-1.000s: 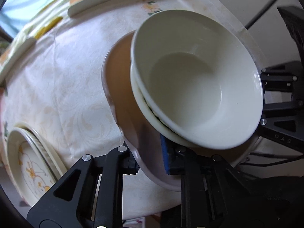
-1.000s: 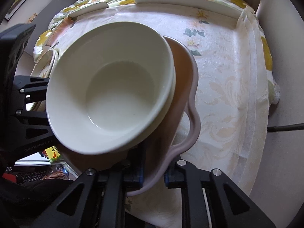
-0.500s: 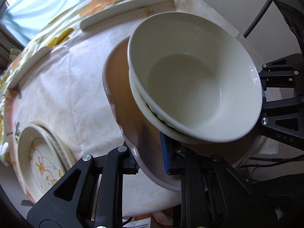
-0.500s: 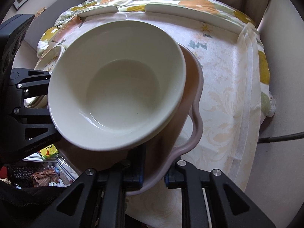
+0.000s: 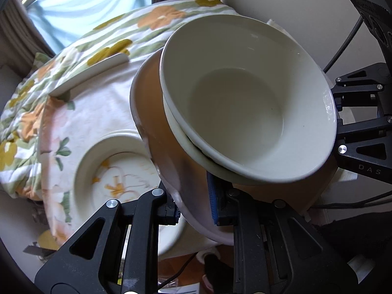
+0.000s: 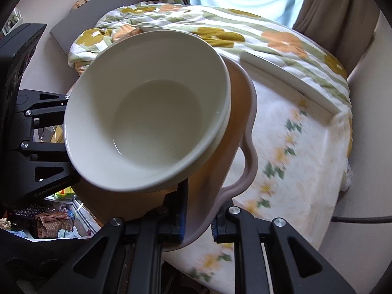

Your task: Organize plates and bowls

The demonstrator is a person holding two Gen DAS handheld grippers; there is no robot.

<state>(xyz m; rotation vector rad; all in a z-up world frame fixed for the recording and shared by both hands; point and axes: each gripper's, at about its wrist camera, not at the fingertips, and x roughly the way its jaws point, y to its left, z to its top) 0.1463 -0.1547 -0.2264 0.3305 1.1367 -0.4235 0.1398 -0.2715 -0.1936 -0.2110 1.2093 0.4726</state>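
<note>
The tray, tan inside with a wavy pale rim, hangs in the air over the table, carried from both sides and tilted, its far edge toward the window. Its long axis runs between the two grippers. The left gripper is closed down on the tray's near rim in the left wrist view, one blue pad inside the tray, the other finger under the lip. The right gripper pinches the opposite rim the same way, just beside the handle-like bulge. Two stacked white bowls sit in the tray, nested, mouths facing up and leaning with it; the top bowl fills most of the tray. Below and to the left, a flowered plate lies on the cloth near the table's edge, partly under the tray's rim. To the right the cloth lies bare up to a raised white border.
</note>
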